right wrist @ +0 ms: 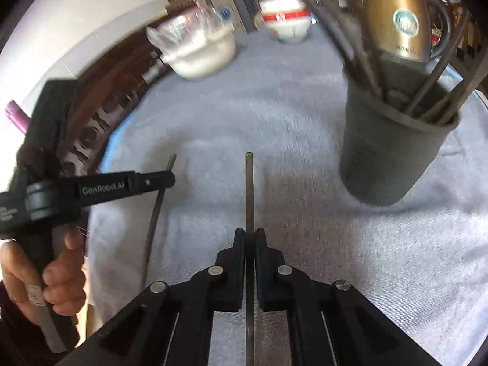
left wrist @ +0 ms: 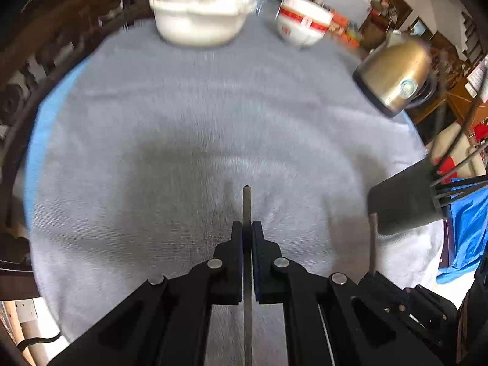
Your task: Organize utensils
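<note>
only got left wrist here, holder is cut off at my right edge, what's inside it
Observer: The dark utensil holder already holds several thin dark sticks that lean against its rim; it stands upright on the grey cloth.
Operator: is the right gripper holding anything
Observer: Yes, the right gripper is shut on a thin dark stick that points forward, left of the holder.
Operator: where's my gripper from over there
Observer: The left gripper is seen from the side at the left, held by a hand, with its own stick running through it.
</note>
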Demonstrator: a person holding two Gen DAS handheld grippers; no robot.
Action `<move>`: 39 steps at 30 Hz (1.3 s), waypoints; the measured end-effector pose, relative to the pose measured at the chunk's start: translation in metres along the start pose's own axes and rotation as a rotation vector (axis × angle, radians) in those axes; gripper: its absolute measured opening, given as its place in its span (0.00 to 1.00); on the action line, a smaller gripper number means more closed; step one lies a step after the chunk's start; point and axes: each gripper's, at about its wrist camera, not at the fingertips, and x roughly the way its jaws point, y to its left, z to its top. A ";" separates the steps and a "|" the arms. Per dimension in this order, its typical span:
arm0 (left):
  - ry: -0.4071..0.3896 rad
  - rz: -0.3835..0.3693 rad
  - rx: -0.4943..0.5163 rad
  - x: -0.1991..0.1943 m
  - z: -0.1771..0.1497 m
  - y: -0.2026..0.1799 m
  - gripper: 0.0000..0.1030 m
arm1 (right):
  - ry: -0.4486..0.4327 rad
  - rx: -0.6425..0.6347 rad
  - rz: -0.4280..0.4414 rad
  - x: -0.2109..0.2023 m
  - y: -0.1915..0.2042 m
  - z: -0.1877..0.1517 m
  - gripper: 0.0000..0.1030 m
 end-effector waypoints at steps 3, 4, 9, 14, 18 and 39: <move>-0.071 0.004 0.022 -0.031 -0.001 -0.009 0.05 | -0.089 0.008 0.042 -0.024 0.000 0.005 0.06; -0.107 0.004 0.035 -0.046 -0.002 -0.015 0.05 | -0.124 0.009 0.059 -0.033 -0.001 0.006 0.06; -0.234 -0.001 0.079 -0.092 0.000 -0.037 0.05 | -0.283 -0.008 0.095 -0.079 -0.001 0.010 0.06; -0.323 -0.020 0.106 -0.122 -0.001 -0.060 0.05 | -0.423 -0.010 0.136 -0.117 -0.002 0.008 0.06; -0.379 -0.022 0.138 -0.143 -0.002 -0.078 0.05 | -0.519 -0.027 0.138 -0.136 0.000 0.007 0.06; -0.512 -0.069 0.278 -0.199 0.000 -0.157 0.05 | -0.860 -0.019 0.041 -0.222 -0.032 0.013 0.06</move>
